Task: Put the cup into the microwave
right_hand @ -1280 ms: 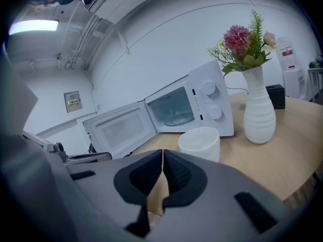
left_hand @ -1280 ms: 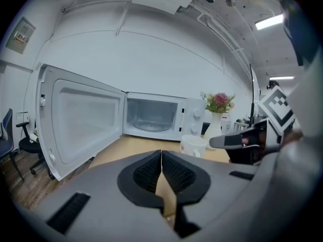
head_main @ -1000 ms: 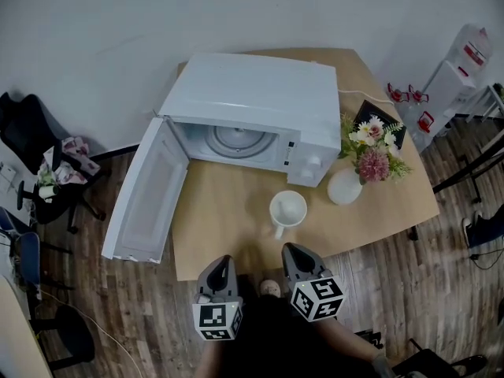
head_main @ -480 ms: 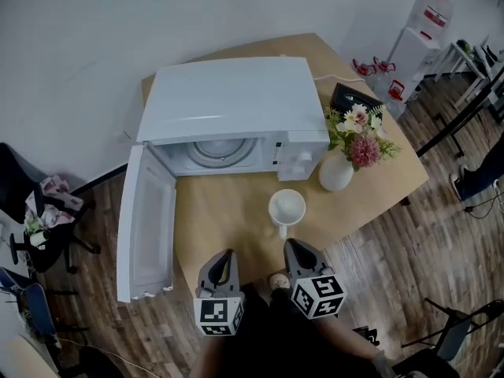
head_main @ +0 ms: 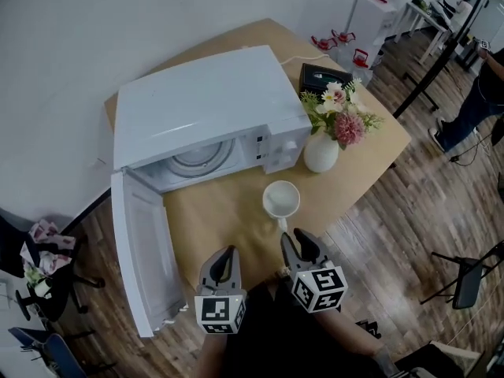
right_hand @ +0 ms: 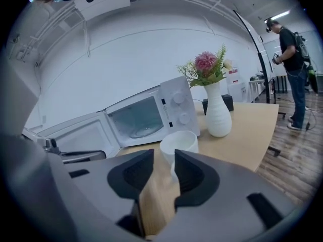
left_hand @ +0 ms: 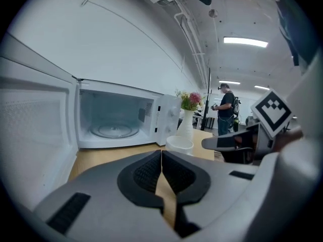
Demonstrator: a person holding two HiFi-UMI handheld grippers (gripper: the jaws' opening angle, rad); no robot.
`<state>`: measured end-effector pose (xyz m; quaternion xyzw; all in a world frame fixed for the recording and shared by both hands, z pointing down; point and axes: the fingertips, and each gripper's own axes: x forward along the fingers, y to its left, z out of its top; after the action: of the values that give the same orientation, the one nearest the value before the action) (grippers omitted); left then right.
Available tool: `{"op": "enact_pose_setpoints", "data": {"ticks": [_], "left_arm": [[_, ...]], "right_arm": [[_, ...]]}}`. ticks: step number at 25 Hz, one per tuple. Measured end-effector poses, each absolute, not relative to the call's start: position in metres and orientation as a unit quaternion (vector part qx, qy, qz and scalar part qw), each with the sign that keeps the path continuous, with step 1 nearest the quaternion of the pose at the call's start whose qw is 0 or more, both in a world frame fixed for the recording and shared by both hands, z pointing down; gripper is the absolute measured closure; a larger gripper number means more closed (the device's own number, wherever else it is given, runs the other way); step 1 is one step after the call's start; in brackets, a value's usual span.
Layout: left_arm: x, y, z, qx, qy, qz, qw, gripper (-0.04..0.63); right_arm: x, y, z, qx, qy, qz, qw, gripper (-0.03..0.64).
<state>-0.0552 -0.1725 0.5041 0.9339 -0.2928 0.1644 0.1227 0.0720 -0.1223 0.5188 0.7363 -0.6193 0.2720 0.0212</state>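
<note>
No legible text. Print on the microwave [head_main: 205,105] control panel [head_main: 272,144] was too small to read. In front of the microwave, left gripper [head_main: 228,252] and right gripper [head_main: 298,236] cubes bore only square markers.

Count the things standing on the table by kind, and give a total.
Microwave: 1
Cup: 1
Vase of flowers: 1
Black box: 1
Total: 4
</note>
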Motion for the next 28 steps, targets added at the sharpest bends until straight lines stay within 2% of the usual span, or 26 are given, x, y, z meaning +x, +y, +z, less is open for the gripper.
{"op": "enact_pose_setpoints", "data": {"ticks": [2,6,20,28], "left_arm": [[-0.053,-0.174,0.508,0.938,-0.277,0.164,0.128,0.589],[-0.048,-0.176,0.516,0.945,-0.248,0.164,0.139,0.589],[-0.041,-0.183,0.535,0.950,-0.218,0.162,0.155,0.589],[-0.045,-0.193,0.540,0.946,-0.230,0.163,0.158,0.589]], "right_arm": [[0.072,-0.122,0.523,0.747,-0.605,0.274,0.023,0.458],[0.073,-0.122,0.531,0.764,-0.581,0.277,0.034,0.326],[0.087,-0.156,0.562,0.791,-0.557,0.245,0.059,0.143],[0.103,-0.183,0.581,0.806,-0.541,0.233,0.066,0.127]]}}
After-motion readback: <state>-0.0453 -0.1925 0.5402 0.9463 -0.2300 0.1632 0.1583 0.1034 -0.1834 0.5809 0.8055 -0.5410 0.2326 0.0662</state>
